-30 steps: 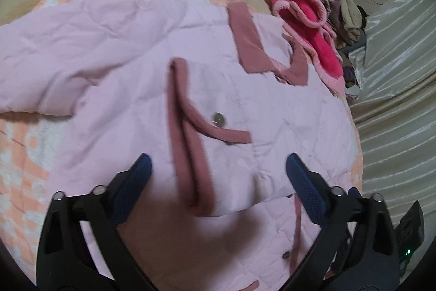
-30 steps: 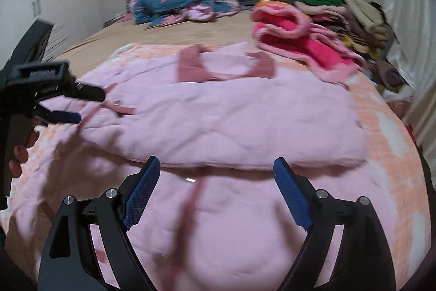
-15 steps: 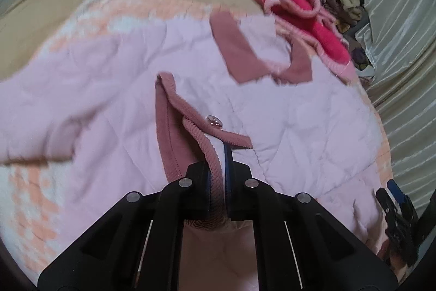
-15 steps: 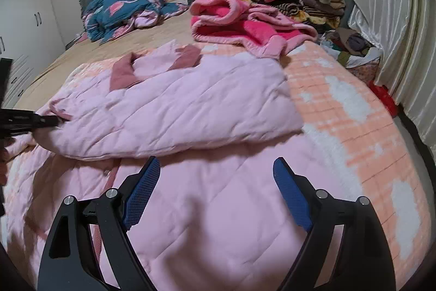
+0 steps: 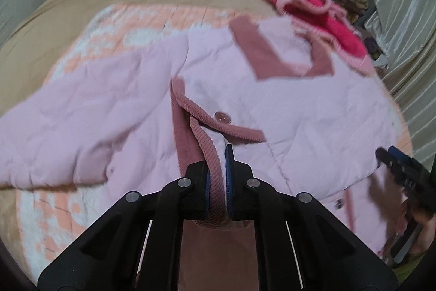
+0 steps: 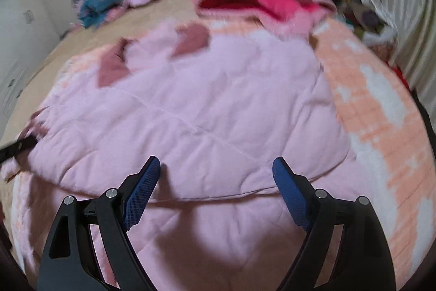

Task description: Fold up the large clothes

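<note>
Two grippers work a pink quilted jacket (image 5: pixel 286 105) spread on the bed (image 5: pixel 81 7). Left gripper (image 5: pixel 218 176) is clenched on the corduroy front band (image 5: pixel 209 154), the jacket stretching ahead toward its collar. Right gripper (image 6: pixel 215 182) hangs with jaws wide, empty, over the folded edge (image 6: pixel 218 195) running crosswise just beneath. A second ago the left stood open above the band; the right has swung closer.

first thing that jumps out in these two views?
The big pink quilted jacket spread across the bed, dusty-rose collar toward the far end. The left tool is shut on its corduroy trim beside a button. The right tool hangs open over the jacket's near hem.
</note>
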{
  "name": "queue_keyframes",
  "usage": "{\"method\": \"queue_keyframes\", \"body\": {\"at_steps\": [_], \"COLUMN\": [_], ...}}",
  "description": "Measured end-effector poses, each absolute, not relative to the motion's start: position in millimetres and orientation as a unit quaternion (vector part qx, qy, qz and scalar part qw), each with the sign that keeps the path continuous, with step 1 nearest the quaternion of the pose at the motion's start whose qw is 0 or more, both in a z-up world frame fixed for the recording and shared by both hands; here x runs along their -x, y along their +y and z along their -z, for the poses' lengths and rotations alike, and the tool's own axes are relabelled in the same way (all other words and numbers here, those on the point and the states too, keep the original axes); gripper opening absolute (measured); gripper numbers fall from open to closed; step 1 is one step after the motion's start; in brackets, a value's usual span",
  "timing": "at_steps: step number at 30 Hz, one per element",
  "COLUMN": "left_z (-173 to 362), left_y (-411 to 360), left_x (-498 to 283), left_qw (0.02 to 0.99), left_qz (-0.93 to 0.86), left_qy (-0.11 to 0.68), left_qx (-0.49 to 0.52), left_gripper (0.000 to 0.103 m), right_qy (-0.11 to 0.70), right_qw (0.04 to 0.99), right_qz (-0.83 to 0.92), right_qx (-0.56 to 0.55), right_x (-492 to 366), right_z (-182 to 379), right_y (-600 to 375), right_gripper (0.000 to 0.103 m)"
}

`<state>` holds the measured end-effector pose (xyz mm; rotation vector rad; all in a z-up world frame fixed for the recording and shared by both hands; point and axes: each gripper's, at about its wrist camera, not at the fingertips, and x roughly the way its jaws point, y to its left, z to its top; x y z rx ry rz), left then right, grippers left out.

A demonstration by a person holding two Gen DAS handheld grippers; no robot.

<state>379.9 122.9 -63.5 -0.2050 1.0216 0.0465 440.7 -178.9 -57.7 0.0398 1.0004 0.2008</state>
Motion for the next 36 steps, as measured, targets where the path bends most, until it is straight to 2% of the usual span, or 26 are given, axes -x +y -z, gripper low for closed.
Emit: {"method": "queue_keyframes", "body": {"at_steps": [3,7,9,11,12,15,16,18,20,24,36], "left_z": [78,78,73,70,67,59,54,45,35,19,-8], "left_y": [122,122,123,124,126,129,130,131,131,129,128], "left_x": [-377,-372,-368,-364,-362,-354,-350,-343,-332,-314,-256], "left_qw": [0.862,0.863,0.864,0.864,0.863,0.863,0.866,0.869,0.875,0.881,0.889], "left_qz": [-0.024,-0.029,-0.034,-0.039,-0.043,-0.046,-0.044,-0.045,-0.044,-0.041,-0.012], "left_qy": [0.496,0.495,0.493,0.493,0.496,0.493,0.488,0.481,0.47,0.457,0.447], "left_qx": [0.099,0.097,0.094,0.091,0.092,0.097,0.101,0.105,0.11,0.113,0.098], "left_gripper": [0.006,0.01,0.016,0.029,0.032,0.05,0.064,0.083,0.094,0.094,0.094], "right_qy": [0.493,0.477,0.455,0.44,0.433,0.412,0.407,0.401,0.393,0.385,0.351], "right_qw": [0.866,0.875,0.884,0.89,0.893,0.903,0.905,0.907,0.909,0.908,0.923], "right_qz": [-0.081,-0.083,-0.102,-0.107,-0.109,-0.114,-0.117,-0.119,-0.124,-0.135,-0.138], "right_qx": [-0.004,-0.016,-0.041,-0.054,-0.055,-0.05,-0.05,-0.053,-0.062,-0.09,-0.078], "right_x": [-447,-435,-421,-404,-397,-373,-365,-355,-344,-324,-274], "right_z": [75,68,56,43,36,16,10,2,-5,-16,-44], "right_y": [-173,-175,-183,-190,-192,-197,-199,-201,-205,-212,-201], "right_gripper": [0.085,0.084,0.085,0.087,0.089,0.097,0.098,0.099,0.099,0.099,0.099]}}
